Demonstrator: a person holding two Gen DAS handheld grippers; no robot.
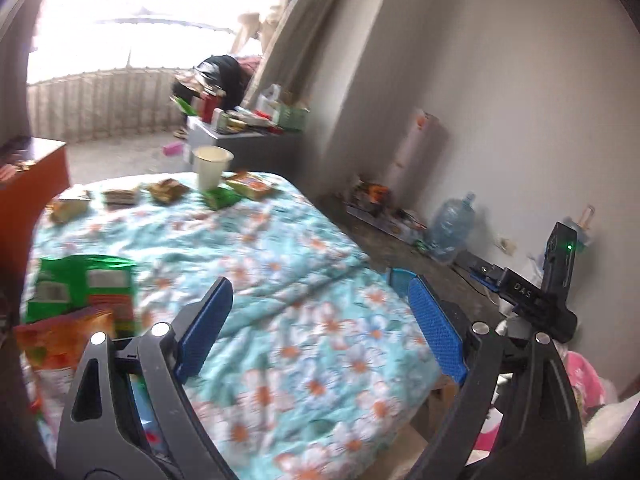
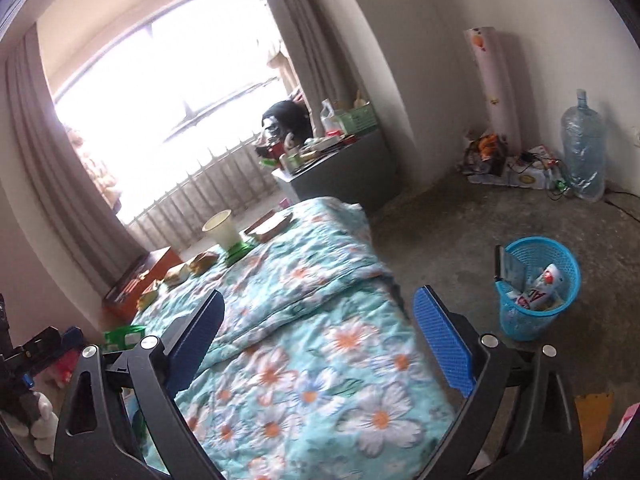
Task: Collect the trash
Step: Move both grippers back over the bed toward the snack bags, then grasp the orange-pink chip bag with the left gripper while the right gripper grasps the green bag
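Trash lies in two groups on the bed (image 1: pixel 280 264), whose floral quilt fills the ground ahead of both grippers. A far row of wrappers and a paper cup (image 1: pixel 211 168) runs across the bed's far edge, its line lying crosswise to the way the jaws point, well apart from both. Nearer, a green packet (image 1: pixel 86 284) and an orange-patterned wrapper (image 1: pixel 64 340) sit at the bed's left side, just beside the left gripper (image 1: pixel 320 316), off its left jaw. By my reading, that makes the left hand the nearer one for those two.

Blue mesh bin (image 2: pixel 538 290) stands on the bare floor to the right of the bed, near the right gripper (image 2: pixel 320 320) and off its right jaw, already holding some packaging. Open floor surrounds it, so a drop from above looks unobstructed.

Both grippers have their jaws spread wide with nothing between them, only quilt behind.
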